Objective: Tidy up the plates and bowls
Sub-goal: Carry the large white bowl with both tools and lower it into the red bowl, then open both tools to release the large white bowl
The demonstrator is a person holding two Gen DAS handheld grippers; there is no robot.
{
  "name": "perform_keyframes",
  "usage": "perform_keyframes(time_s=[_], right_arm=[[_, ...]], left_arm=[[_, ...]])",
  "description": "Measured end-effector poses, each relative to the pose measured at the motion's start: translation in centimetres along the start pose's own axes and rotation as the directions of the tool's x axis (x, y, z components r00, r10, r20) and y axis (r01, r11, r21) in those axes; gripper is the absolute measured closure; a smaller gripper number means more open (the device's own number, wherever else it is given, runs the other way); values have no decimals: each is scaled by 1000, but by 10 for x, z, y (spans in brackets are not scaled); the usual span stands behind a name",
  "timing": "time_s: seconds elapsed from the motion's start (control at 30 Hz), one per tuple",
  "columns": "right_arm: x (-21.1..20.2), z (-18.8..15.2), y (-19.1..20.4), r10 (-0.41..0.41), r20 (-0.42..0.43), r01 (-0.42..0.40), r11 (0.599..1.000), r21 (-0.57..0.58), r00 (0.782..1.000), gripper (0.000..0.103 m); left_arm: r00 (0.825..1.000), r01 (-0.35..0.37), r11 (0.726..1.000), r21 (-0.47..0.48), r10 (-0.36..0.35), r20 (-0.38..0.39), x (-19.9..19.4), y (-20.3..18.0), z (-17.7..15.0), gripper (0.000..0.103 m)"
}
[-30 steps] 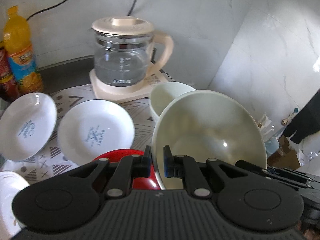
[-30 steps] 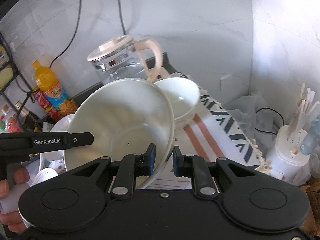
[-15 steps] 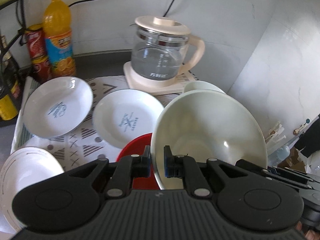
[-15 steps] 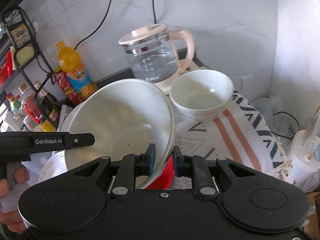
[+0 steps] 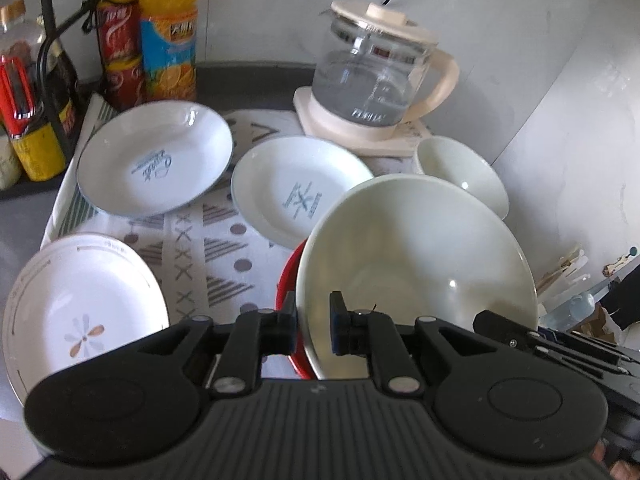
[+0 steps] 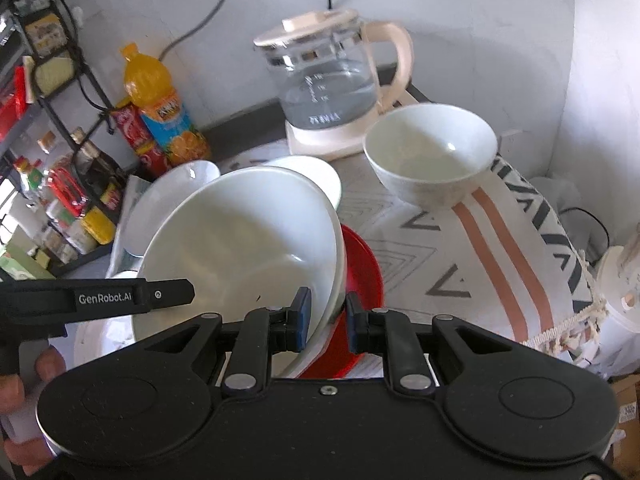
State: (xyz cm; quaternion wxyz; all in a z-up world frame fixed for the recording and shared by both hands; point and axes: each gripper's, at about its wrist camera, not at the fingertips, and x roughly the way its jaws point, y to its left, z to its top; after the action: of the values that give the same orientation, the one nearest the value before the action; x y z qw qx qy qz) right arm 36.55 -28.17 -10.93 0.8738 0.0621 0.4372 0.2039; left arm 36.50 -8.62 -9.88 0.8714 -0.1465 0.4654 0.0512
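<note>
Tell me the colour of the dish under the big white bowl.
Red. The red dish under the big white bowl shows best in the right wrist view.

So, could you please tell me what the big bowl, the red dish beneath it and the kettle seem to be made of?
Big bowl: likely glazed ceramic, though it could be melamine; opaque cream-white, with sharp glints.
Red dish: glossy, thin-walled, perhaps plastic or glazed ceramic; I cannot tell which.
Kettle: clear glass body, since water and level marks show through; the cream lid, handle and base look like matte plastic.

The dark bench (image 5: 248, 72) carried a patterned cloth (image 5: 224, 248); on the cloth lay three white plates (image 5: 156, 160), a red plate (image 6: 362, 264) and a small bowl (image 6: 432, 156).
</note>
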Motion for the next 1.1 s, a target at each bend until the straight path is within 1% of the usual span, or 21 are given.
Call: perform_keyframes(time_s=[0.23,0.33,0.47,0.63,0.83,0.9,0.97,1.07,1.1], right_arm=[[22,1,-6,-38,-38,38,999,8,999,86],[29,2,-8,-51,-46,51,999,6,998,86],[34,4,-8,-58,-39,57,998,-14,998,87],[37,9,-9,-53,-38,52,999,-8,998,88],[40,11,-12,-56,-33,56,998,-4,998,87],[40,11,-13,-46,-33,46,999,0,998,86],[40,12,-13,-41,-29,41,999,-2,999,85],[36,14,-12,-27,-16,27,1000,-1,1000,84],[33,14,-12,-14,-7,14,1000,-1,1000,78]], left_arm=[[999,-16,1000,-7,15,-52,26,1,-7,90],[997,-22,999,-32,20,-72,35,2,-9,89],[997,-36,999,-16,35,-69,42,0,-10,89],[995,-39,999,-32,36,-89,47,2,-5,89],[994,-31,998,-54,25,-104,44,4,0,83],[995,-30,997,-67,23,-99,43,5,1,82],[997,-32,998,-54,27,-79,40,4,3,80],[996,-29,997,-69,22,-89,40,4,7,77],[996,-30,997,-71,23,-90,40,4,8,77]])
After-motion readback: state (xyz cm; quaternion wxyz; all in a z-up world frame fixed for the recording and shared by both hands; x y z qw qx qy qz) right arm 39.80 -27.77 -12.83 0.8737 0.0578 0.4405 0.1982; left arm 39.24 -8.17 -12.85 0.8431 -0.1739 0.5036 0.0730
